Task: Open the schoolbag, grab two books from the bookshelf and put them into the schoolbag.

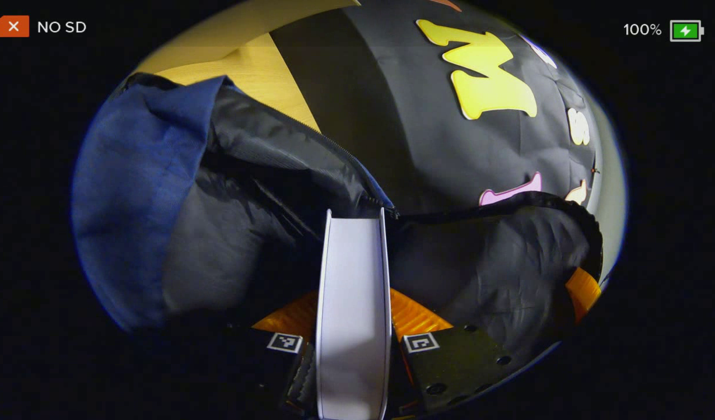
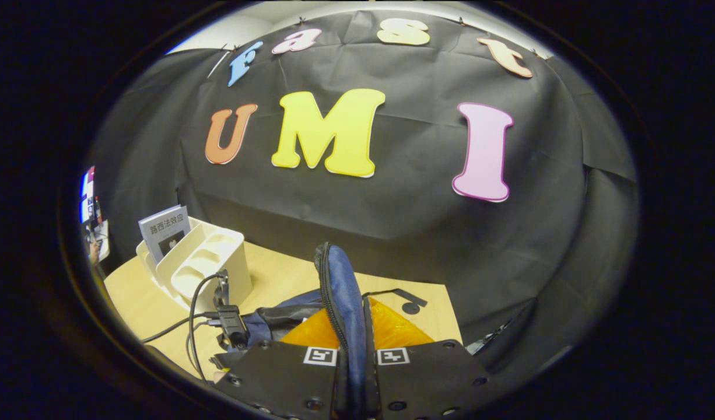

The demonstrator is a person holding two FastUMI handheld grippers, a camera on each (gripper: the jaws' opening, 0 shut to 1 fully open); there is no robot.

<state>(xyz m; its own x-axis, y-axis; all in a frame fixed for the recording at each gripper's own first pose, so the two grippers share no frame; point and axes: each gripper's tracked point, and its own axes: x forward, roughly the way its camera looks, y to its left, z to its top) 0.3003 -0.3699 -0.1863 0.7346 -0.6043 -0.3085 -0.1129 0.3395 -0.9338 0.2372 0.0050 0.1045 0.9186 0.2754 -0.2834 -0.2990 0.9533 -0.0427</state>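
In the left gripper view my left gripper (image 1: 353, 350) is shut on a white book (image 1: 353, 291), held edge-on with its far end over the mouth of the open schoolbag (image 1: 136, 192). The bag is blue outside, and its dark lining (image 1: 246, 233) spreads wide below the book. In the right gripper view my right gripper (image 2: 356, 361) is shut on the bag's blue zippered edge (image 2: 340, 286), which stands upright between the fingers. The white bookshelf (image 2: 206, 262) stands at the left of the table with one book (image 2: 165, 230) leaning in it. The left gripper (image 2: 229, 321) shows near the shelf, over the bag.
The light wooden table (image 2: 276, 274) carries the shelf and the bag. Cables (image 2: 191, 315) trail from the left gripper across the table's left side. The black cloth wall (image 2: 392, 221) stands close behind the table.
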